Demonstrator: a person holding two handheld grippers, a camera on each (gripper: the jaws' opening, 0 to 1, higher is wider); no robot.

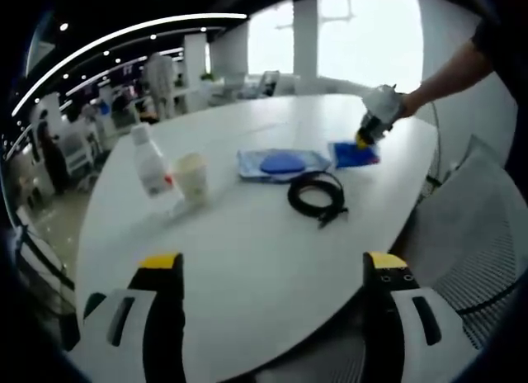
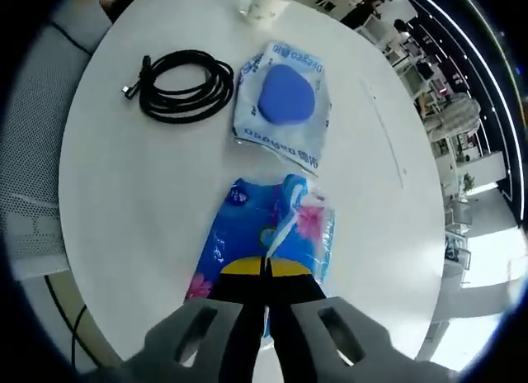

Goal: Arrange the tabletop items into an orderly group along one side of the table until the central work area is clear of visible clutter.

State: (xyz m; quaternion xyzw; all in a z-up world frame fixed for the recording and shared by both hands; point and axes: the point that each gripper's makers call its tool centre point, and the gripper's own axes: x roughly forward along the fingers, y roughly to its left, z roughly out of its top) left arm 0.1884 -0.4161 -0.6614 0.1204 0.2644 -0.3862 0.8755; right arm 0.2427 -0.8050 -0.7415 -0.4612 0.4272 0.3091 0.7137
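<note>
On the white table point(image 1: 247, 259) lie a coiled black cable point(image 1: 316, 195), a clear packet with a blue disc point(image 1: 281, 163) and a blue flowered tissue pack point(image 1: 355, 154). A white bottle point(image 1: 151, 162) and a pale cup point(image 1: 192, 178) stand to the left. My left gripper point(image 1: 274, 267) is open above the near table edge, holding nothing. My right gripper point(image 2: 266, 267) is shut on the tissue pack point(image 2: 268, 230), with the cable point(image 2: 183, 86) and the disc packet point(image 2: 282, 102) beyond it. In the left gripper view the right gripper point(image 1: 373, 123) sits on the pack, held by a person's arm.
A grey mesh chair point(image 1: 474, 226) stands by the table's right side. The cup's base point(image 2: 266, 5) shows at the far edge in the right gripper view. People and desks fill the office behind the table.
</note>
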